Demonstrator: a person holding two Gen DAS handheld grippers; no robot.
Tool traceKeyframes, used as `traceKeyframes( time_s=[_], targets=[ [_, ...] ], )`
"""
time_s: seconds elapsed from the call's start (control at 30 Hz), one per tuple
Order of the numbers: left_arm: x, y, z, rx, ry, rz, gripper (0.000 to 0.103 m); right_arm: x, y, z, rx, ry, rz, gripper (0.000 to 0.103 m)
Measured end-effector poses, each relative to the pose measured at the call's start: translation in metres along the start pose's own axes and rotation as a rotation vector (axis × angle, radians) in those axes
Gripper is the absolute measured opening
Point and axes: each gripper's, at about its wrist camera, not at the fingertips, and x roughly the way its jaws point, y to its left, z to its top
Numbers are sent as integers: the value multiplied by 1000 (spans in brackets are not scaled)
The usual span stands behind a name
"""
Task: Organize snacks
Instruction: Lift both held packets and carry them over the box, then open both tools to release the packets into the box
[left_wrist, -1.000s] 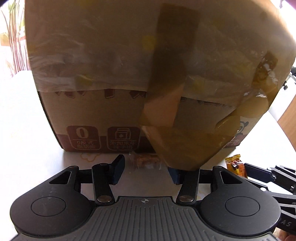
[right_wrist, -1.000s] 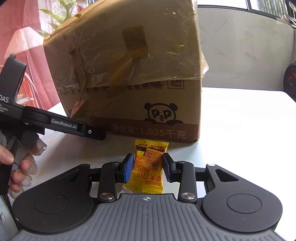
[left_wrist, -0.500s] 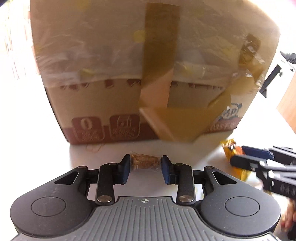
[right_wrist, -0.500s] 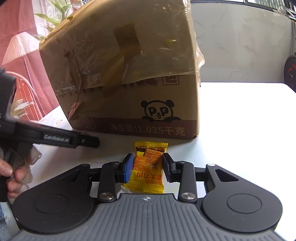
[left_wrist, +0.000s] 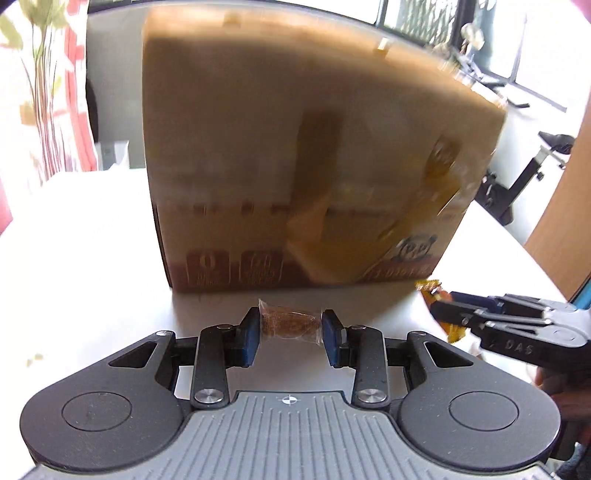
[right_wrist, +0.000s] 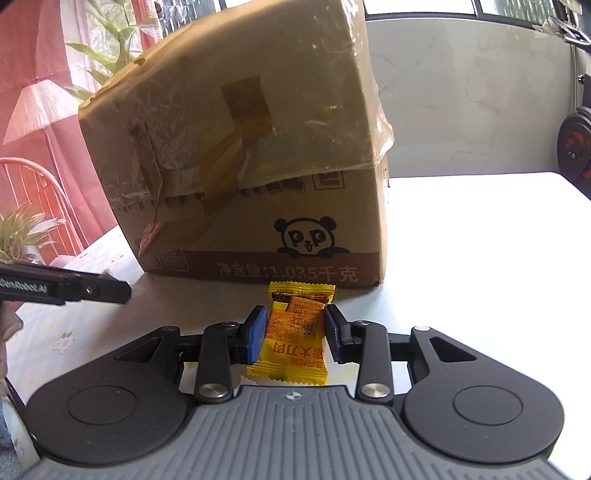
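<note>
My left gripper (left_wrist: 290, 325) is shut on a small brown snack in a clear wrapper (left_wrist: 290, 324), held above the white table in front of the cardboard box (left_wrist: 295, 166). In the right wrist view my right gripper (right_wrist: 294, 330) is shut on a yellow snack packet (right_wrist: 295, 332) with an orange picture and red lettering, just short of the box (right_wrist: 240, 147) with its panda print. The right gripper (left_wrist: 448, 314) and the yellow packet (left_wrist: 430, 290) also show at the right edge of the left wrist view. The left gripper's finger (right_wrist: 92, 291) reaches in from the left of the right wrist view.
The tall box, wrapped in tape and clear film, stands on the white table (right_wrist: 480, 277). A lamp (right_wrist: 37, 107), a red chair (right_wrist: 40, 184) and plants (right_wrist: 22, 229) lie beyond the table's left edge. Exercise gear (left_wrist: 524, 177) stands at the far right.
My left gripper closed on the brown snack that lay on the table, then lifted and pulled back from the box. The right gripper kept its hold on the yellow packet and stayed put.
</note>
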Motion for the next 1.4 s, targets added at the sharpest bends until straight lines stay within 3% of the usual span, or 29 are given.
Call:
traceKeyframes(
  time_s=[0.13,0.47,0.6,0.73,0.87,0.93,1.07,1.27,1.4],
  targets=[
    [-27,-6,19,37,-77,-22,37,-21,6,13,-4,-35,19,36],
    [-79,-12,102,115,-296,-91,38,-91,24,99,-80,-341,72,36],
    [-75,-12,140,102,-336,-73,38,-79,32,142,-117,-387,69,36],
    [-46,-5,166,55,-287,-22,38,-42,44,171,-155,-366,43,36],
    [-27,7,173,43,-217,4,44,-10,48,177,-148,-310,1,39],
    [-20,8,173,53,-182,34,65,-8,48,175,-146,-301,-9,39],
    [-32,18,162,33,-186,35,66,-27,46,165,-147,-314,7,50],
    [-63,30,143,-39,-206,-20,66,-56,45,144,-108,-315,42,50],
    [-83,27,121,-35,-244,-32,67,-72,46,118,-89,-295,34,50]
  ],
)
